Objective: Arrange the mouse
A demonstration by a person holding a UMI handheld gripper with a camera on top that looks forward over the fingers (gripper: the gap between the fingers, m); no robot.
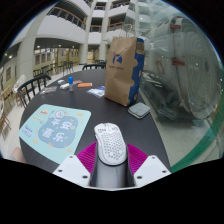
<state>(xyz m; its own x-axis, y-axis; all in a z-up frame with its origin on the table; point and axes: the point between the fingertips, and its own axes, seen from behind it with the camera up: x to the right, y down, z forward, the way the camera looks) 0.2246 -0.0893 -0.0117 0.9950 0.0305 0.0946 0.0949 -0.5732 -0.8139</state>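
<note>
A white perforated mouse (110,143) sits between my gripper's (111,158) magenta pads (88,155), which press on its two sides. It is held a little above the dark round table (140,128). A pale green mouse mat (55,125) with printed figures lies on the table ahead and to the left of the fingers.
A brown paper bag (124,70) with a blue logo stands on the table beyond the mouse. A small grey flat item (139,110) lies at its foot. Several small things (78,88) lie at the table's far side. Black chairs (27,90) stand to the left. A wrapped bulky object (185,60) stands right.
</note>
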